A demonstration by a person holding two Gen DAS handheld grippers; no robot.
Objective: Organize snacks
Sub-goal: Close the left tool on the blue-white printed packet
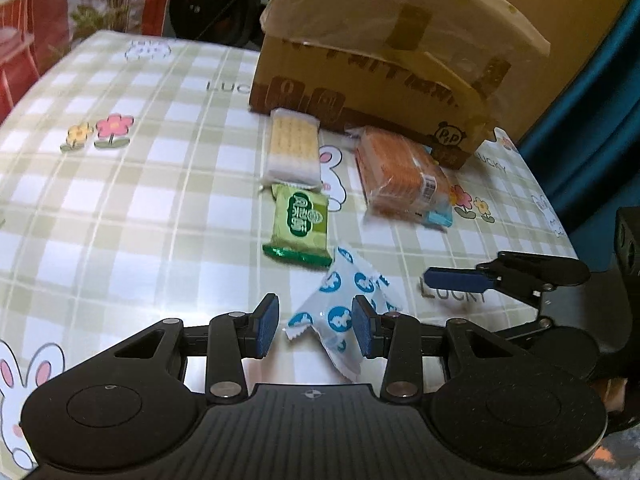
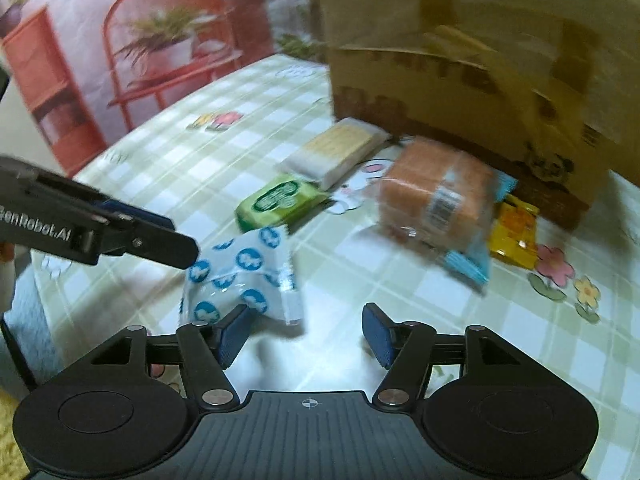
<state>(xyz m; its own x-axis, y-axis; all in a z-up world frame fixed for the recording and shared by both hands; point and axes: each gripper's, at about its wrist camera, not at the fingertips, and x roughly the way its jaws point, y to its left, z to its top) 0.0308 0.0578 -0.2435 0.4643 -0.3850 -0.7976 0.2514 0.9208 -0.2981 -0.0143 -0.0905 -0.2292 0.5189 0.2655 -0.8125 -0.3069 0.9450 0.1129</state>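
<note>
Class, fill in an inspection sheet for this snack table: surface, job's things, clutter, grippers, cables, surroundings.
Surface: checked tablecloth with flower and rabbit prints.
Job's things: white-and-blue packet, green packet, pale cracker pack, orange biscuit pack, yellow packet, cardboard box.
Clutter: nothing seen.
Grippers: left hand-held gripper around the white-and-blue packet, grip unclear; right hand-held gripper open, nothing between its pads.
Cables: nothing seen.
Surroundings: printed backdrop, dark wheel.
</note>
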